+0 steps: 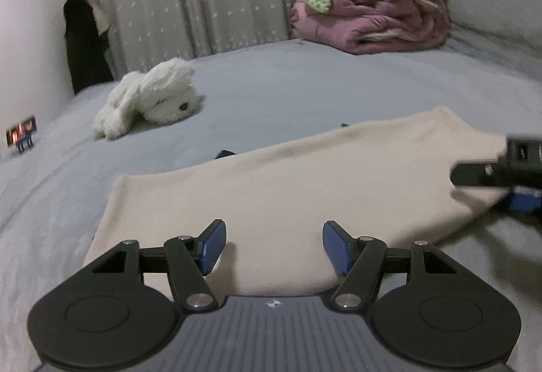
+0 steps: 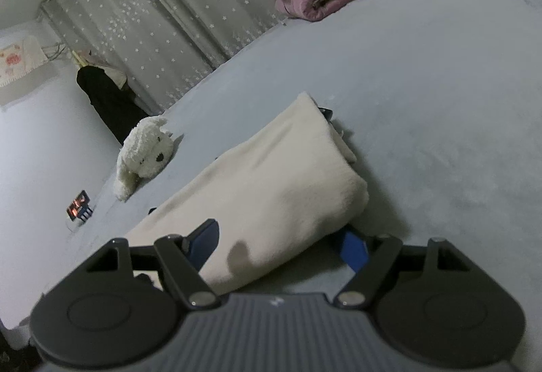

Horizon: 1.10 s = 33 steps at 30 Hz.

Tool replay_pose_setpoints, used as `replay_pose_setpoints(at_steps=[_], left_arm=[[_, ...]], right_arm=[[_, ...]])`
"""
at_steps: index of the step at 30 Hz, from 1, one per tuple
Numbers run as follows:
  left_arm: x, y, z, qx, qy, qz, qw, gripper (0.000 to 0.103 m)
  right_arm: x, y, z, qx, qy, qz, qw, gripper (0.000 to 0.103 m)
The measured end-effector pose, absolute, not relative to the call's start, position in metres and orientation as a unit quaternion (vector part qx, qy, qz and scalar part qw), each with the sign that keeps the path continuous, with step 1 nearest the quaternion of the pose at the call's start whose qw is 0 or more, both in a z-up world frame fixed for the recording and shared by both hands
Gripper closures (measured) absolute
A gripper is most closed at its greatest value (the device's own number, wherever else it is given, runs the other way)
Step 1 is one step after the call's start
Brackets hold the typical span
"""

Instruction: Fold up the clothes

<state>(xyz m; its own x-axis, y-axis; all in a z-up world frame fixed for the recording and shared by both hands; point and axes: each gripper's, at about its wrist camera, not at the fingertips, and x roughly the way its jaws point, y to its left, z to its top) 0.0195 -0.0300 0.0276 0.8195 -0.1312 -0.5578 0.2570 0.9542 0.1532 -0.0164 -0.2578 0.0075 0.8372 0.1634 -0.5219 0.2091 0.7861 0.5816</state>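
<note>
In the left wrist view, the left gripper [image 1: 274,248] is hovering low over the near long edge of the cream garment [image 1: 288,182], which is lying folded into a long band on the grey bed [image 1: 305,87]. Its jaws are standing spread with nothing between the blue pads [image 1: 213,246], the cloth passing beneath them rather than being pinched. The garment's long axis is running crosswise to this gripper, from its near-left corner toward its far-right end, where the right gripper [image 1: 501,175] is sitting at the cloth's narrow tip. Beyond the garment, a white plush toy [image 1: 149,101] is lying well apart to the far left, and a pink quilt [image 1: 372,23] with loose clothes on top is resting at the far side. In the right wrist view, the right gripper [image 2: 281,243] is pointing along the garment [image 2: 264,189], so the long axis is stretching straight away from its jaws. Those jaws are standing wide, straddling the garment's near end: one pad is lying over the cloth on the left, the other beside it on the right, and I cannot tell whether either is touching. Judging by this, the right hand is nearer the end, and the left is nearer the middle of the long edge, so a lengthwise fold would likely be starting from the right end.
</note>
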Motion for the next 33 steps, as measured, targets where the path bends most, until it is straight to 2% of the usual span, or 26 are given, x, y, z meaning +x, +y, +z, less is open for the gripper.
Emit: replay_pose_setpoints(at_steps=[7, 18, 33], left_arm=[[0.011, -0.032, 0.028, 0.088, 0.273, -0.113, 0.951, 0.043], [0.005, -0.042, 0.023, 0.122, 0.264, -0.115, 0.950, 0.044], [0.086, -0.032, 0.039, 0.089, 0.339, -0.099, 0.931, 0.037]], right_arm=[[-0.015, -0.251, 0.006, 0.308, 0.281, -0.017, 0.909, 0.027], [-0.017, -0.249, 0.002, 0.289, 0.272, -0.009, 0.918, 0.024], [-0.021, -0.255, -0.001, 0.287, 0.262, 0.003, 0.921, 0.023]])
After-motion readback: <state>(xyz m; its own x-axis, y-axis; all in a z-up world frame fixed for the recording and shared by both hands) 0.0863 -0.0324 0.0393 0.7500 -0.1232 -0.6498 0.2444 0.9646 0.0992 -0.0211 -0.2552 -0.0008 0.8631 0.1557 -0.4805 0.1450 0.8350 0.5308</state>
